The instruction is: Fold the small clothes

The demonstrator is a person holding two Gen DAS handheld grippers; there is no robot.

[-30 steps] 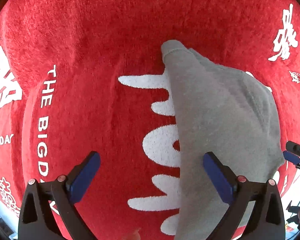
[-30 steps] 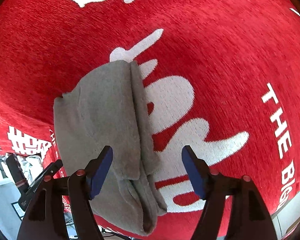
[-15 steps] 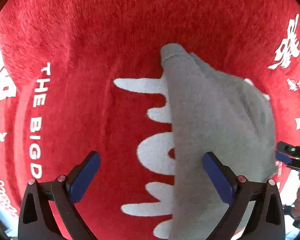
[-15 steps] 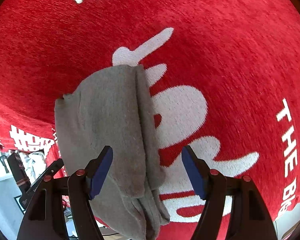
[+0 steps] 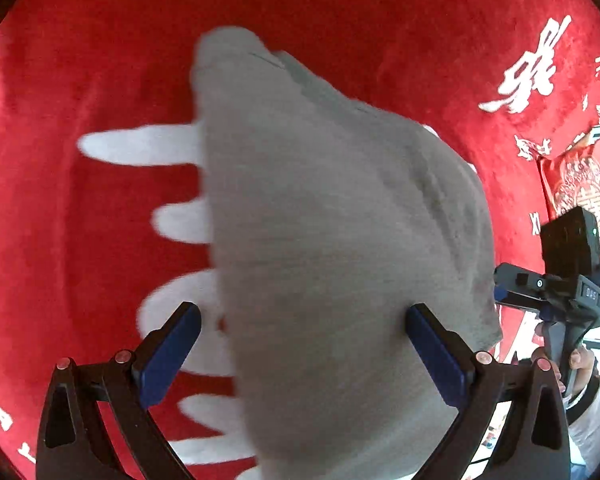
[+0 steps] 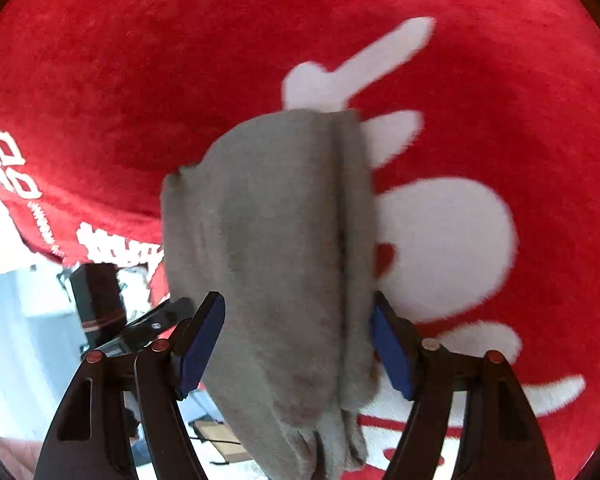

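A small grey garment [image 5: 332,240] lies folded lengthwise on a red cloth with white lettering [image 5: 80,220]. My left gripper [image 5: 300,344] is open, its blue-padded fingers straddling the garment's near end; the left finger is over the cloth, the right over grey fabric. In the right wrist view the garment [image 6: 284,248] shows a long fold seam, and my right gripper [image 6: 296,340] is open with its jaws on either side of the garment's near end. The right gripper also shows in the left wrist view [image 5: 564,280] at the garment's right edge.
The red cloth [image 6: 480,100] covers the table and drops off at an edge to the left in the right wrist view, with pale floor [image 6: 16,320] beyond. The left gripper [image 6: 108,312] shows there beside the garment.
Both grippers have moved in closer over the garment, so it fills more of each view. The right gripper's jaws now straddle the garment's end. Both stay open.
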